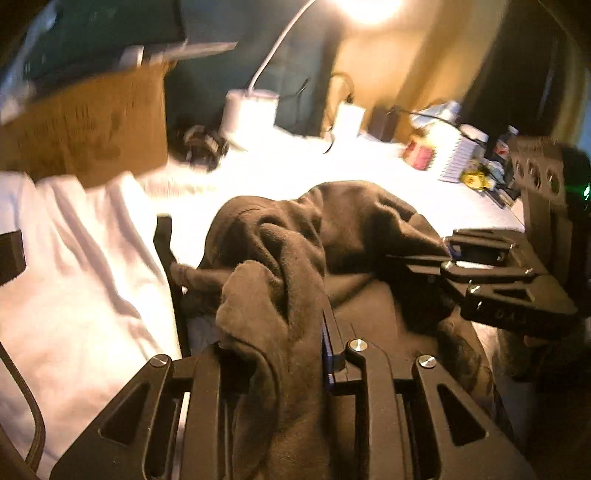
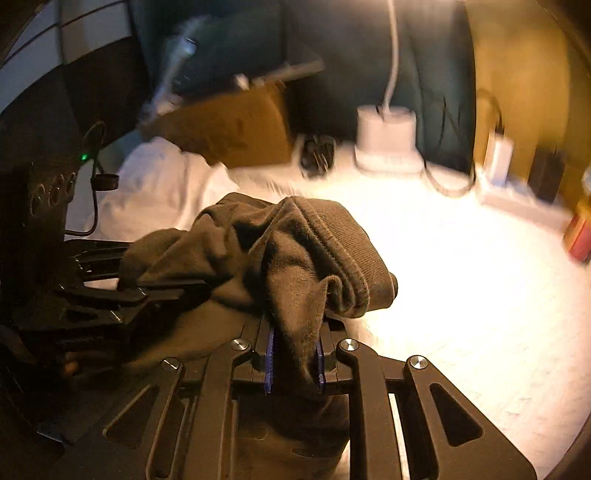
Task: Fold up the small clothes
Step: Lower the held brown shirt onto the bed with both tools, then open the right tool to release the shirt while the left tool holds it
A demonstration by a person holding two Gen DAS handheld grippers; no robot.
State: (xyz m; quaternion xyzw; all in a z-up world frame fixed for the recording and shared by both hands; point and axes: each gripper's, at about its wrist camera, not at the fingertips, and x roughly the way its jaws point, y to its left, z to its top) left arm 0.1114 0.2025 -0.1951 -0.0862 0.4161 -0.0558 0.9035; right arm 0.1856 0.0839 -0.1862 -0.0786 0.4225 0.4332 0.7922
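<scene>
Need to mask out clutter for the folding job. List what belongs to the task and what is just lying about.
In the job:
- dark garment
- left tool, clamped on it
- right tool, clamped on it

Lying about:
- cardboard box
- white lamp base
- white cloth
- notebook

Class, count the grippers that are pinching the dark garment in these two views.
2. The left gripper clamps a bunched fold at the garment's left side; the right gripper clamps its ribbed edge on the right. More cloth below may be hidden.

Warm lamp glare washes out the tabletop; background motion-blurred, fisheye edges dark and curved.
</scene>
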